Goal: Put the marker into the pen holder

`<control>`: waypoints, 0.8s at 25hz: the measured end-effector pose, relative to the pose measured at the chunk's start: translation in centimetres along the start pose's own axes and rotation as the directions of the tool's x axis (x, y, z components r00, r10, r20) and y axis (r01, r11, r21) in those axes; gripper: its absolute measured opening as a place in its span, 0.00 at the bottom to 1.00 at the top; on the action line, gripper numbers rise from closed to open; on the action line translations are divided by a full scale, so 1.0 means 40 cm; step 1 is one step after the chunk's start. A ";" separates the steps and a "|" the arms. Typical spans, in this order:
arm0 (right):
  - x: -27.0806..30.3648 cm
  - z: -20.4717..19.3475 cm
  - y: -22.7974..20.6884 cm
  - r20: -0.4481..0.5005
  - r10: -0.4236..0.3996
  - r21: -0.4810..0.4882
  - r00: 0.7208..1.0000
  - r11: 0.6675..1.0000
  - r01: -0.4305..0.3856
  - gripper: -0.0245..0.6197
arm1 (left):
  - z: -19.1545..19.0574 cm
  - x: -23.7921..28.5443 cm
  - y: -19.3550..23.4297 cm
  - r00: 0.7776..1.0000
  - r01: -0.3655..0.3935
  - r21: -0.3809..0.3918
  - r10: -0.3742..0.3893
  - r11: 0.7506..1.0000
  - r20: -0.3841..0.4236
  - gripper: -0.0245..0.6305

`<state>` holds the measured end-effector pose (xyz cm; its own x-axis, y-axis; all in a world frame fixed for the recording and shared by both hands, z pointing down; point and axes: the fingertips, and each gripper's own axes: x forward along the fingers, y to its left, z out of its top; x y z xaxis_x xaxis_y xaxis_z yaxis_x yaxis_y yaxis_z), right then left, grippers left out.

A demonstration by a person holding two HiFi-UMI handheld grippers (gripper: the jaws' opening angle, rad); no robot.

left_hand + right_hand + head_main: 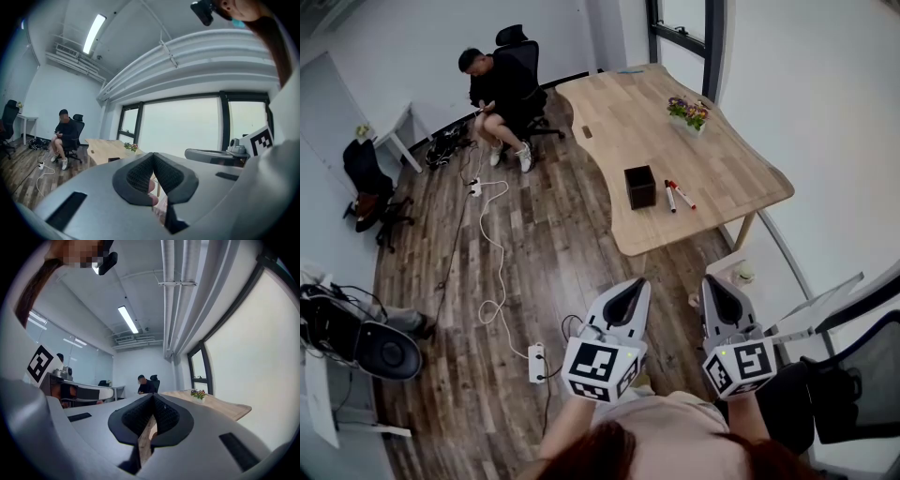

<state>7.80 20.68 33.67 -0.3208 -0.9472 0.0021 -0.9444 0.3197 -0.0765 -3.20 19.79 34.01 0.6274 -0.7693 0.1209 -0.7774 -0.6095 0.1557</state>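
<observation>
We hold our left gripper (pixel 630 291) and right gripper (pixel 719 286) at the frame's bottom, jaws pressed together, empty. At upper right, 2 white markers (pixel 670 197) lie just right of the black square pen holder (pixel 640 187) on the light wooden table (pixel 731 159).

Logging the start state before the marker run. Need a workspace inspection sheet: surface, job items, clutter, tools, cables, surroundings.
Surface: wooden table, mostly bare, well ahead of both tools.
Job's things: black pen holder upright near the table's front edge; nearer marker and farther marker lying flat beside it, not in it.
Clutter: flower planter further back on the table.
Tools: left tool shut, empty; right tool shut, empty; both held over the floor.
Cables: white cable snaking across the floor; power strip near the left tool.
Surroundings: seated person on an office chair beyond the table; wood floor; windows by the table.
</observation>
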 end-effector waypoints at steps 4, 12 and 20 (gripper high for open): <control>0.032 -0.003 0.001 0.000 -0.024 0.001 1.000 1.000 0.024 0.04 | -0.001 0.010 0.030 1.000 0.007 0.003 -0.007 1.000 0.000 0.04; 0.082 -0.017 0.005 -0.029 -0.039 -0.040 0.999 0.998 0.038 0.04 | -0.006 0.029 0.067 1.000 0.008 -0.012 -0.008 1.000 0.001 0.04; 0.127 -0.023 -0.021 -0.039 -0.068 -0.078 0.997 0.995 0.064 0.04 | -0.004 0.078 0.081 0.999 0.034 -0.006 -0.034 0.999 -0.008 0.04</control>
<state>6.88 15.63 34.65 -0.2586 -0.9649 0.0463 -0.9659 0.2590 0.0022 -3.74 15.45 35.05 0.6538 -0.7465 0.1232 -0.7552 -0.6341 0.1661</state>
